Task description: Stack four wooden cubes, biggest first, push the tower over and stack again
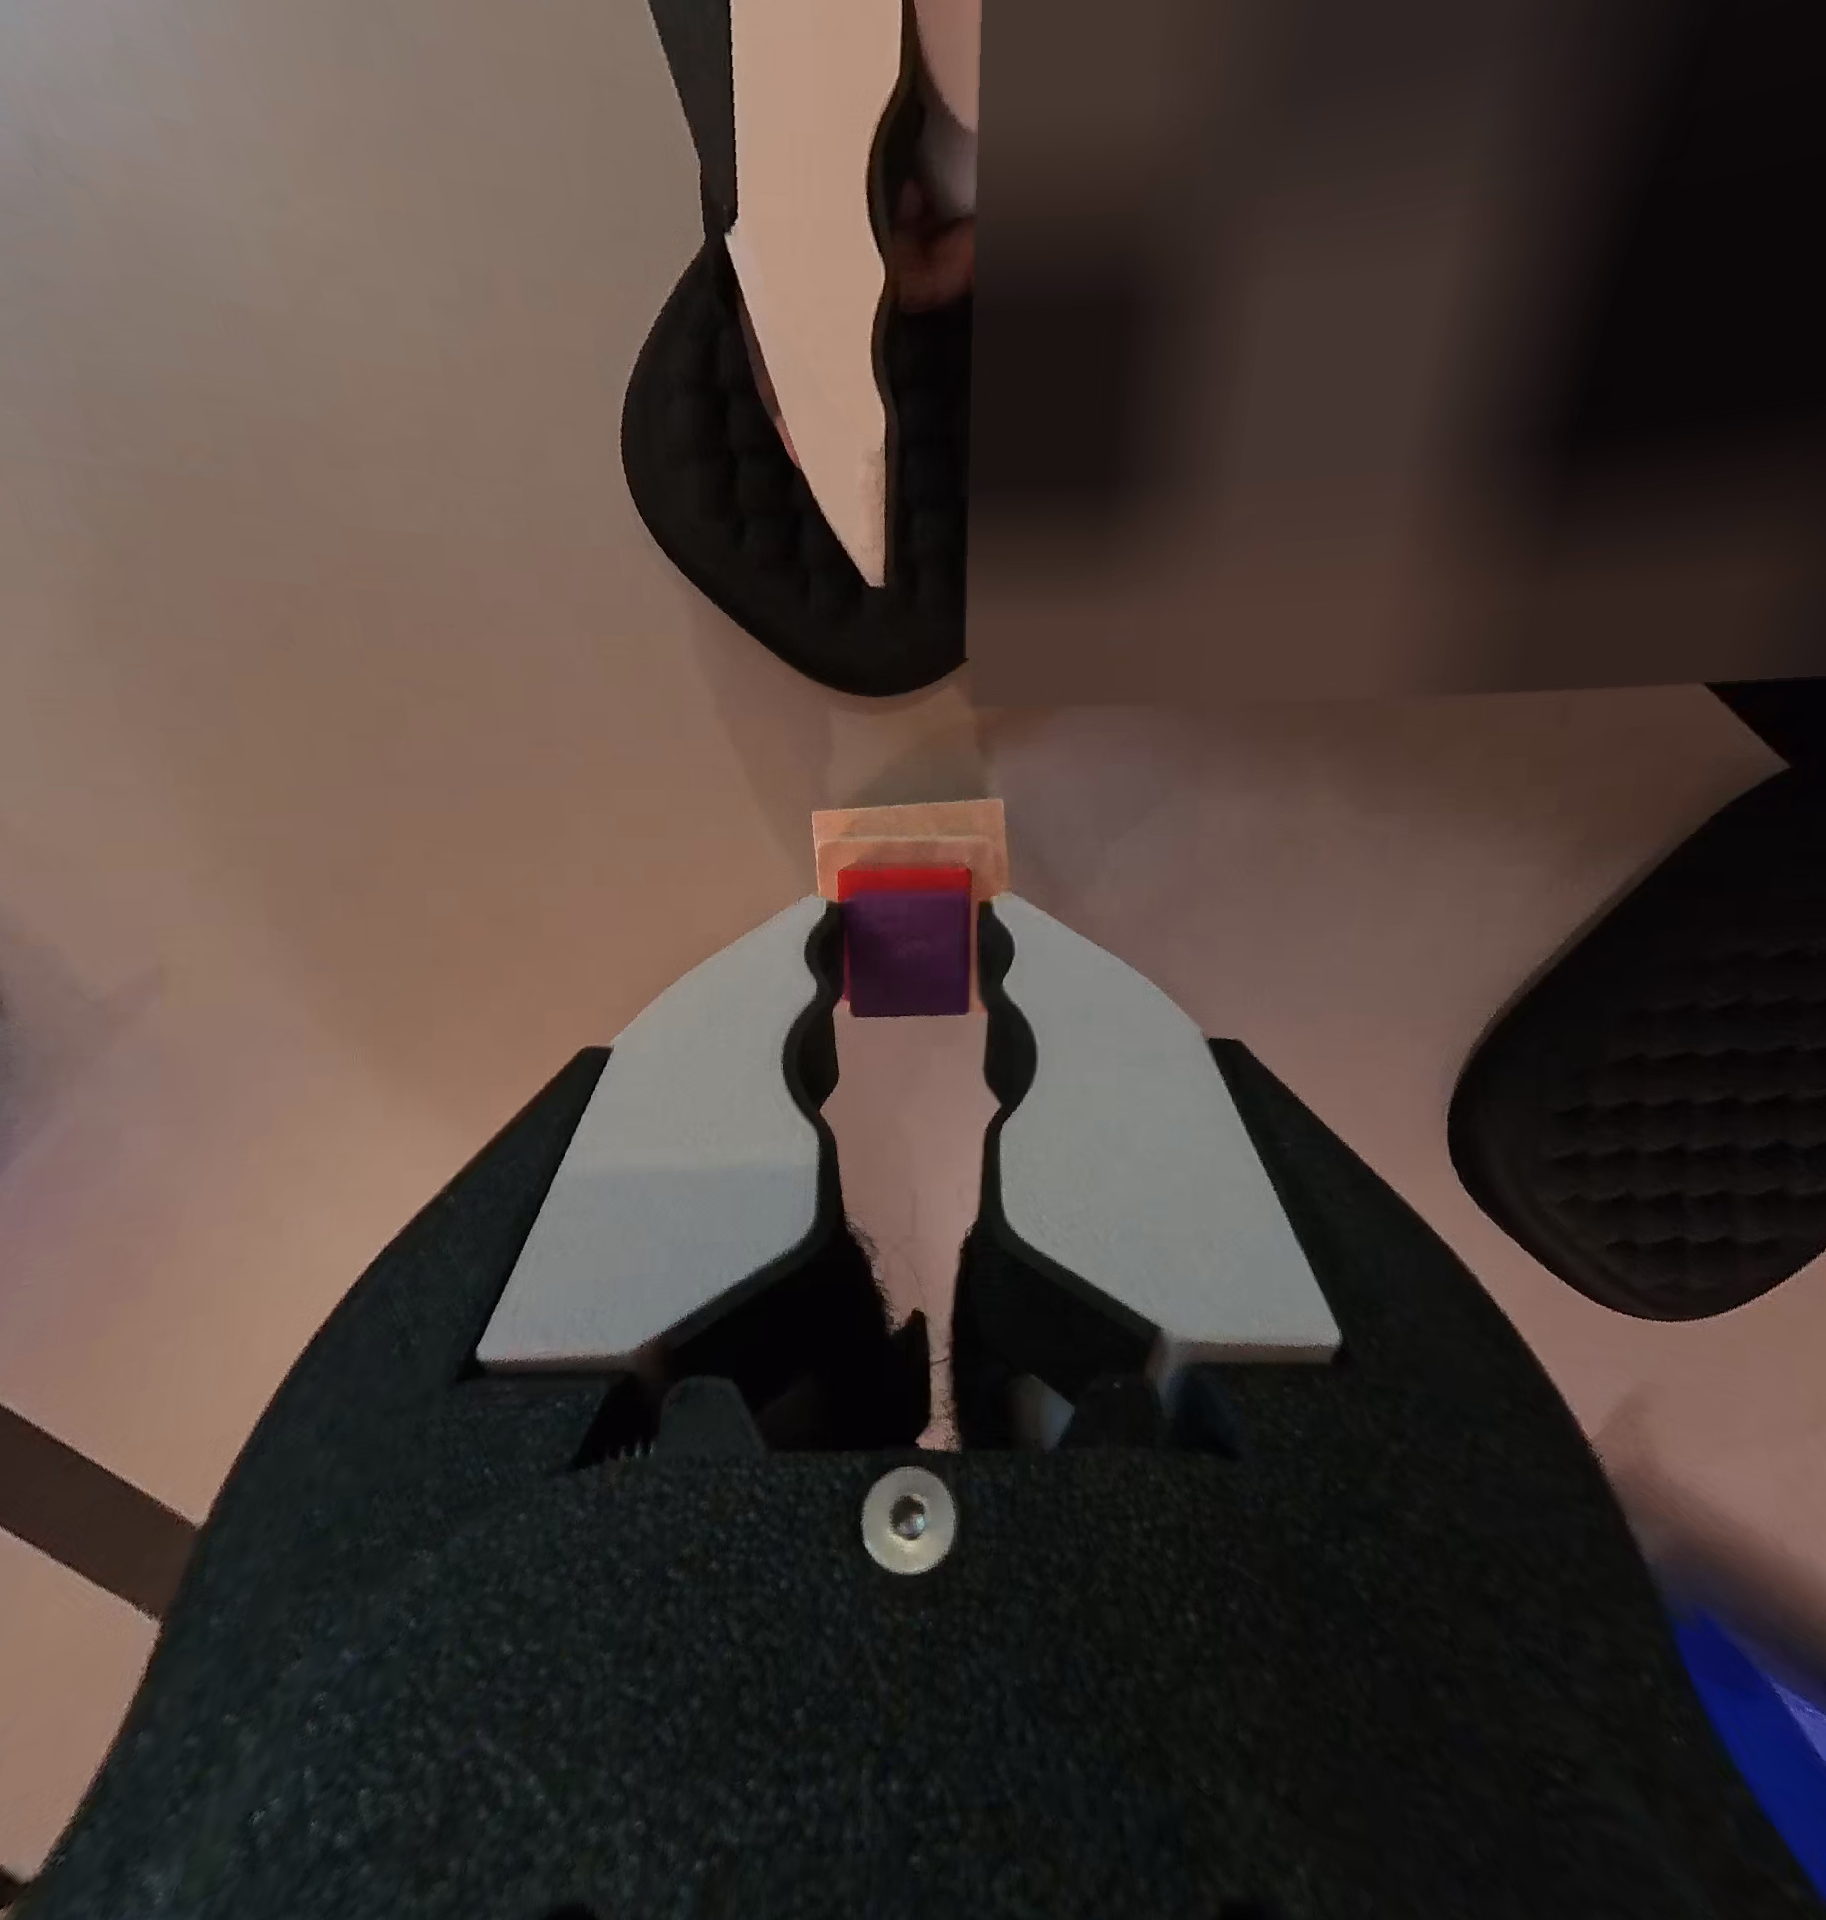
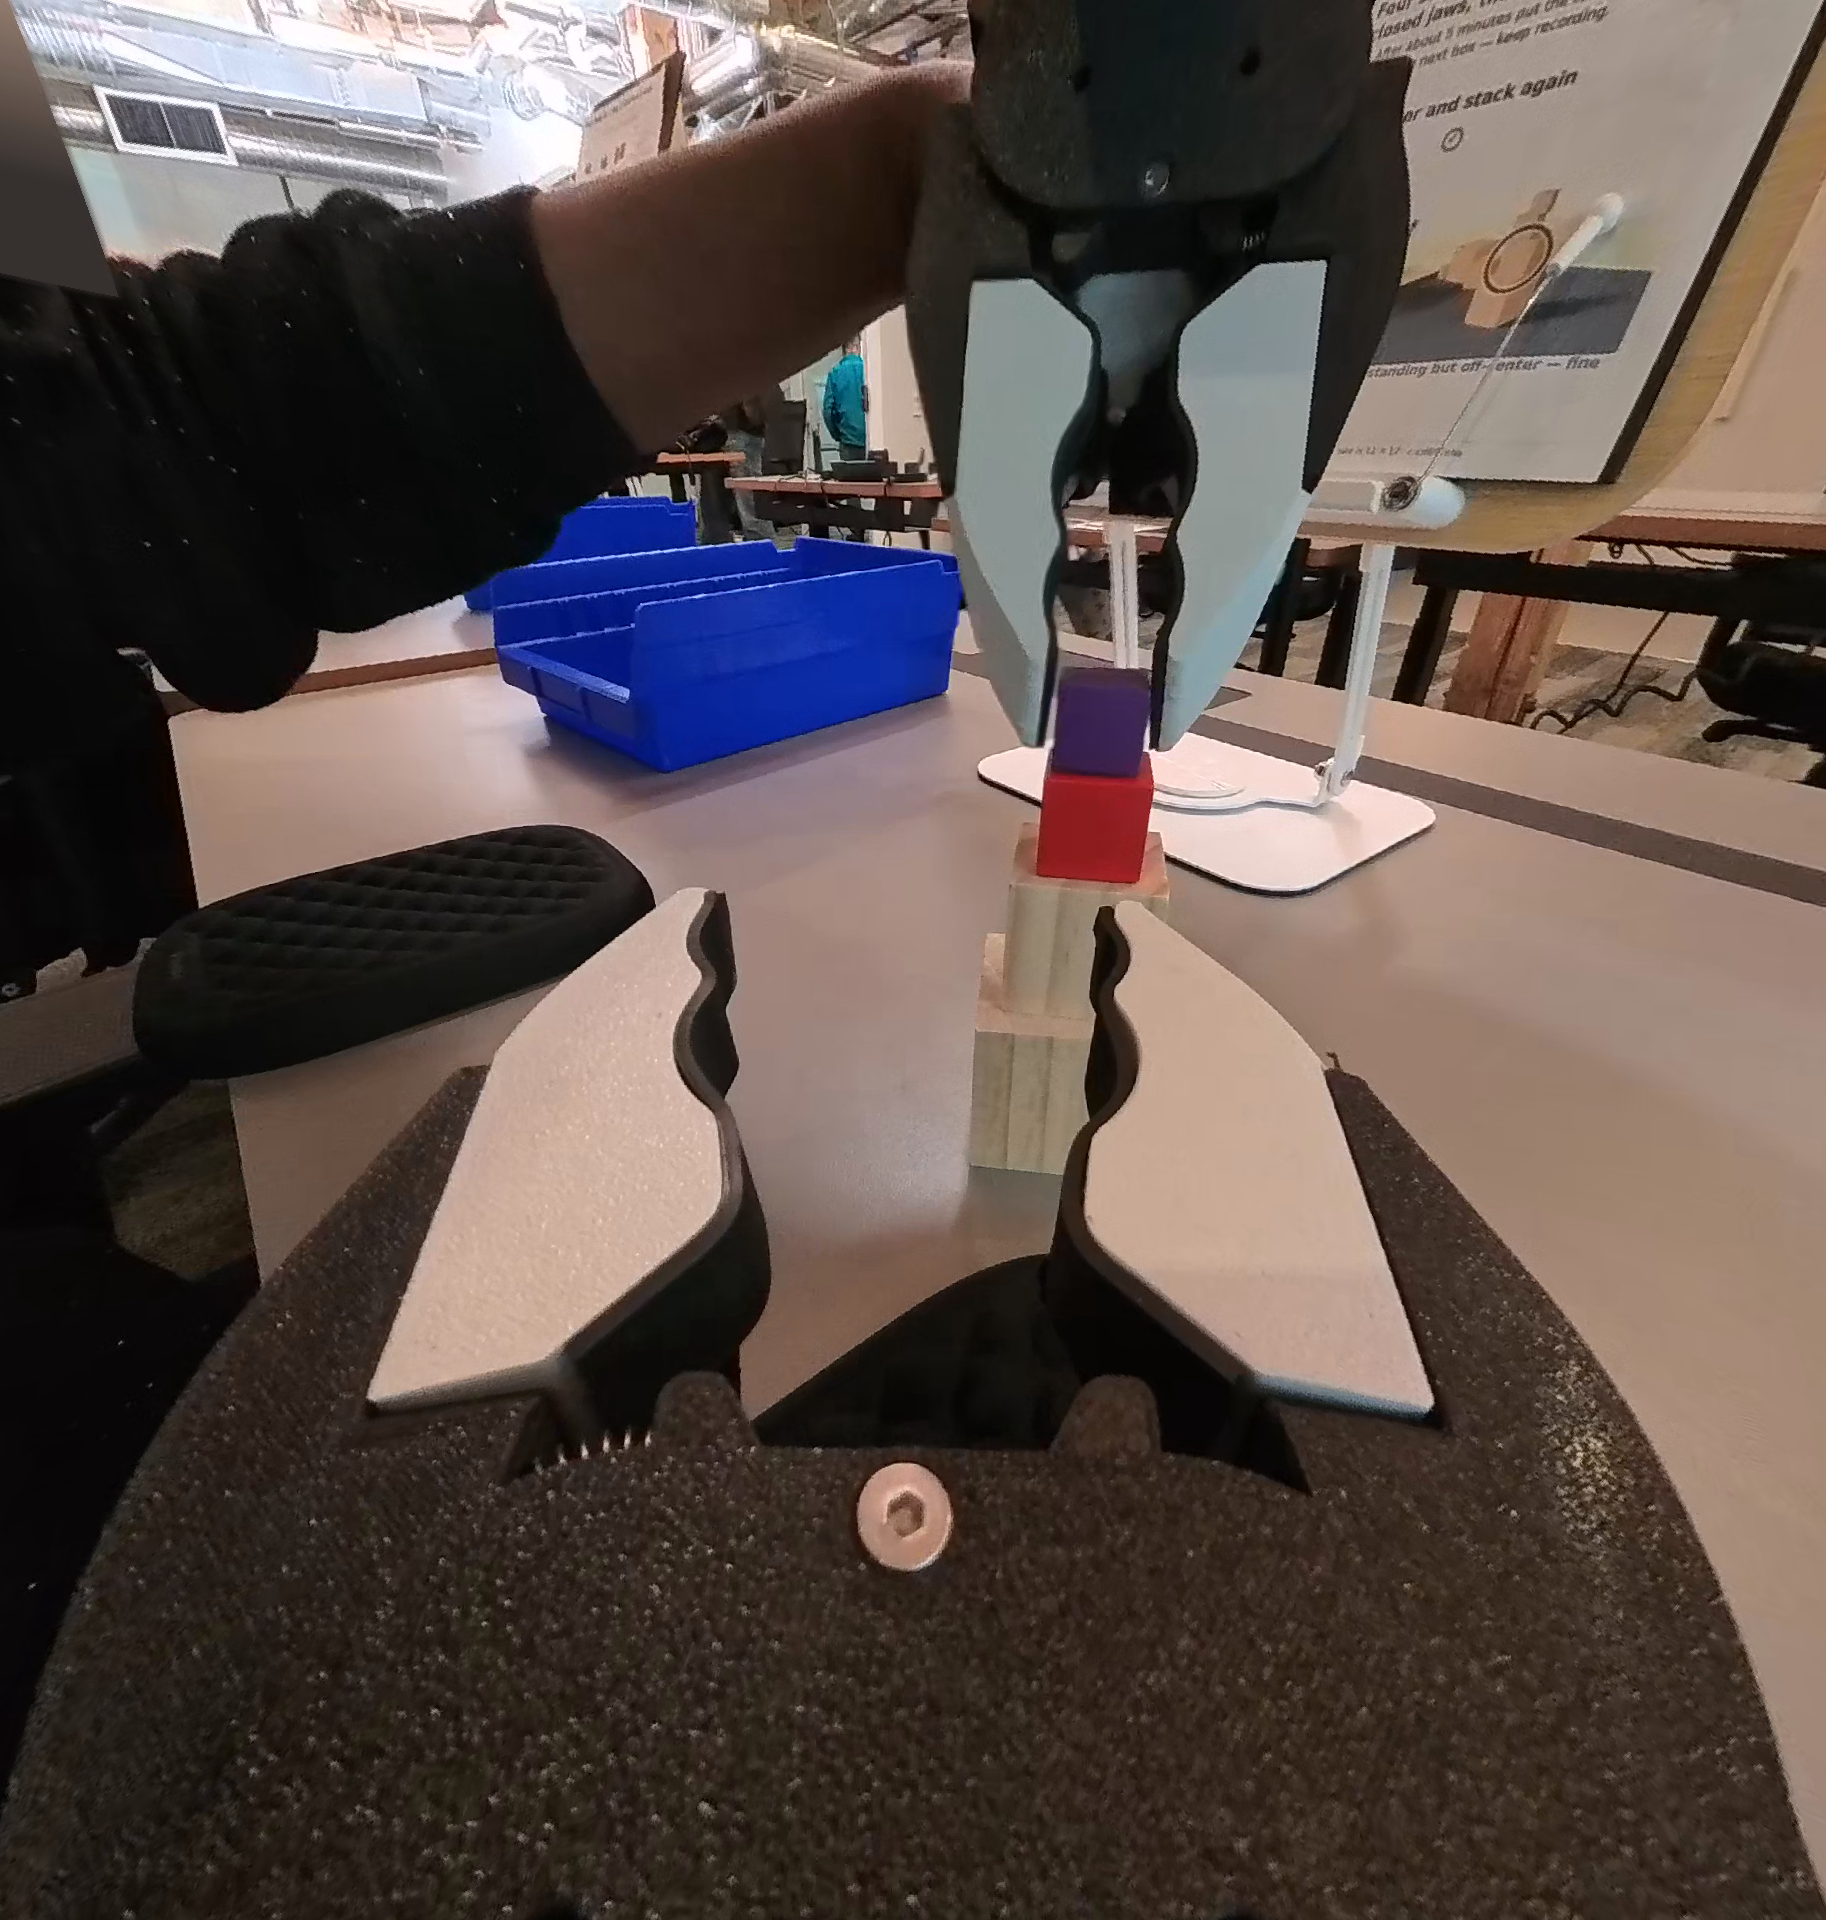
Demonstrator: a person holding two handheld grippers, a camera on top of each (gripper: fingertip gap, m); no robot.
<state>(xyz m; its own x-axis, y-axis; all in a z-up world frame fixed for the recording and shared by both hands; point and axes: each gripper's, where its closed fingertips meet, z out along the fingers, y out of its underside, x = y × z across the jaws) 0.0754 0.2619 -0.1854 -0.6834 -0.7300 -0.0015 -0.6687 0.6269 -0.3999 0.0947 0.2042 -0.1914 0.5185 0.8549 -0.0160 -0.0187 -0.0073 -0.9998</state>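
Note:
A stack stands on the grey table (image 2: 680,883): two pale wooden blocks (image 2: 1054,956), a red cube (image 2: 1091,831) and a purple cube (image 2: 1101,722) on top. My left gripper (image 2: 1101,727) comes down from above, its fingertips on either side of the purple cube. In the left wrist view the purple cube (image 1: 907,951) sits between the pads (image 1: 821,935) with thin slivers of the blocks below showing on both sides, so the left gripper (image 1: 904,914) is open. My right gripper (image 2: 909,914) is open and empty, low at the table, its right finger (image 2: 1148,997) just in front of the wooden blocks.
A blue bin (image 2: 743,655) stands behind the stack to the left. A black textured pad (image 2: 389,935) lies at the left. A white stand base (image 2: 1304,821) lies behind the stack. A person's sleeved arm (image 2: 265,416) reaches across the upper left. The left gripper's tips are roughly 7 cm from the right gripper's.

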